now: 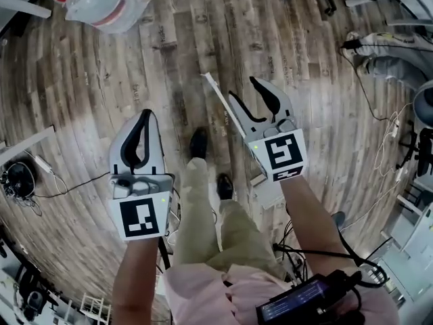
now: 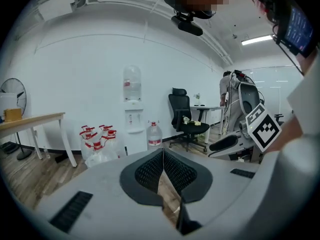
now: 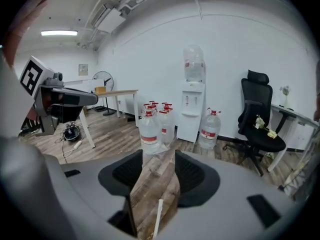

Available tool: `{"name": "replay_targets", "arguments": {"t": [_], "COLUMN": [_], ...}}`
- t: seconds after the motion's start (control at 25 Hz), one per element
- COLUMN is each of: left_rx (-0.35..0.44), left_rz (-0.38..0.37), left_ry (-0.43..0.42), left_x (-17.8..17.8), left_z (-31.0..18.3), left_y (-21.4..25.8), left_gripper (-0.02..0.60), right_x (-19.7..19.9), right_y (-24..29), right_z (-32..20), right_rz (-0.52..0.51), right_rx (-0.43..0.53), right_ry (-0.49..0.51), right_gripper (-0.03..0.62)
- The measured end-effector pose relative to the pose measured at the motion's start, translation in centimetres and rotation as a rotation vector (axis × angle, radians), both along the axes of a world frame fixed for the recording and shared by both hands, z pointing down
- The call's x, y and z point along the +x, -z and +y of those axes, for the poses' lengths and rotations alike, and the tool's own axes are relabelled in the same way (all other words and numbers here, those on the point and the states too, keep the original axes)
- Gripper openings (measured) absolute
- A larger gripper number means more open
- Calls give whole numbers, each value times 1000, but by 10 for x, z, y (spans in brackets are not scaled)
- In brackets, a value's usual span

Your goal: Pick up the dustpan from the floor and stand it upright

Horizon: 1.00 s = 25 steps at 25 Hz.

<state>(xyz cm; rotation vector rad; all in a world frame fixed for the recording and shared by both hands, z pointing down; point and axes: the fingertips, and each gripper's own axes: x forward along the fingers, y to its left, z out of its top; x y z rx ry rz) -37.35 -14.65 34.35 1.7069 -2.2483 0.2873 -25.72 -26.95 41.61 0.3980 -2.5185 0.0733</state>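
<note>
Left gripper (image 1: 144,117): jaws pressed together, empty, and you keep it idle.

Right gripper (image 1: 242,88): jaws spread, pinching nothing. A thin white rod (image 1: 215,90), probably the dustpan's handle, runs just beneath them, above the floor (image 1: 169,53). The pan body is not clearly identifiable. You likely hold the right gripper open to grasp the rod.

Wood-plank floor (image 1: 169,59), bagged water bottles (image 1: 101,2) at its far edge, black cable (image 1: 74,185) trailing leftward, two dark shoes (image 1: 198,143) standing mid-floor.
</note>
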Motion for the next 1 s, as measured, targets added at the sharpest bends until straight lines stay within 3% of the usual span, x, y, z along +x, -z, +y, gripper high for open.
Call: {"name": "replay_targets", "arguments": {"t": [0.36,1.0], "left_rx": [-40,-91], "left_rz": [5,42], "left_ry": [-72,-74], "left_x": [-6,-17], "left_z": [-21,-18], "left_y": [-90,-222], "left_gripper": [14,15], "right_x": [-5,-10], "right_y": [-119,-282], "right_z": [2,10], "right_rz": [106,243], "right_rx": [-58,-100], "right_ry": [31,67], "right_gripper": [212,216]}}
